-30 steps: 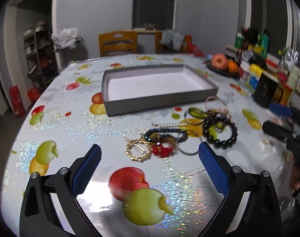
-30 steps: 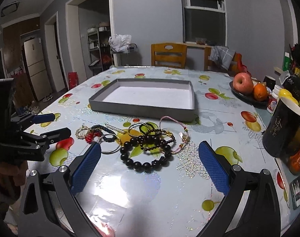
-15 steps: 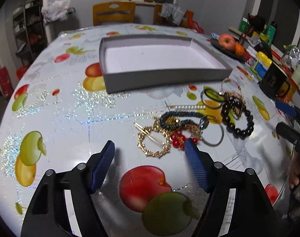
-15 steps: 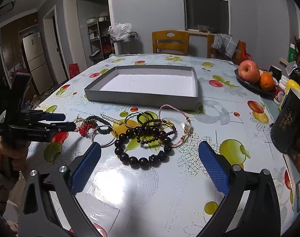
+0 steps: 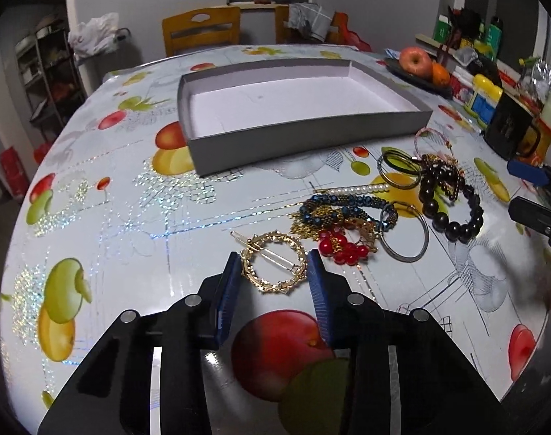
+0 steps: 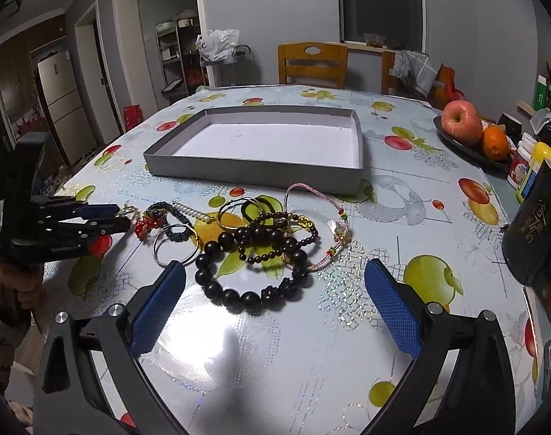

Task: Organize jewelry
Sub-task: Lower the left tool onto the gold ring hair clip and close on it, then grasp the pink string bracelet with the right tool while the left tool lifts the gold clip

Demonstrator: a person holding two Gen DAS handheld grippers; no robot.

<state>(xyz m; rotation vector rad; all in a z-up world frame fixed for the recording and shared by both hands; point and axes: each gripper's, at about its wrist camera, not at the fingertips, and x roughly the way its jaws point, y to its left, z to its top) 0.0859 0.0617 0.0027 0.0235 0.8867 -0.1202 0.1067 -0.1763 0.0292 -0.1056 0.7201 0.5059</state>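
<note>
A heap of jewelry lies on the fruit-print tablecloth in front of a shallow grey tray [image 5: 304,141] whose white floor is bare. My left gripper [image 5: 273,258] rests low on the table. Its jaws are closing, with a gold ring hair clip [image 5: 261,284] lying flat between the blue pads, which stand right at its rim. Just right of it are red beads [image 5: 342,246], a blue beaded bracelet [image 5: 348,204] and a silver hoop [image 5: 407,232]. My right gripper [image 6: 275,290] stands open over a black bead bracelet [image 6: 239,295], nothing between its fingers.
A black mug [image 6: 536,232] stands close on the right. Behind it, a dark plate [image 6: 464,146] holds an apple and an orange, with bottles beside it. Wooden chairs stand beyond the far edge. A pink cord bracelet [image 6: 311,195] lies near the tray [image 6: 253,170].
The left gripper came down and forward to the gold ring clip, and its jaws narrowed from wide open to just outside the clip. The right gripper edged closer to the black beads.
</note>
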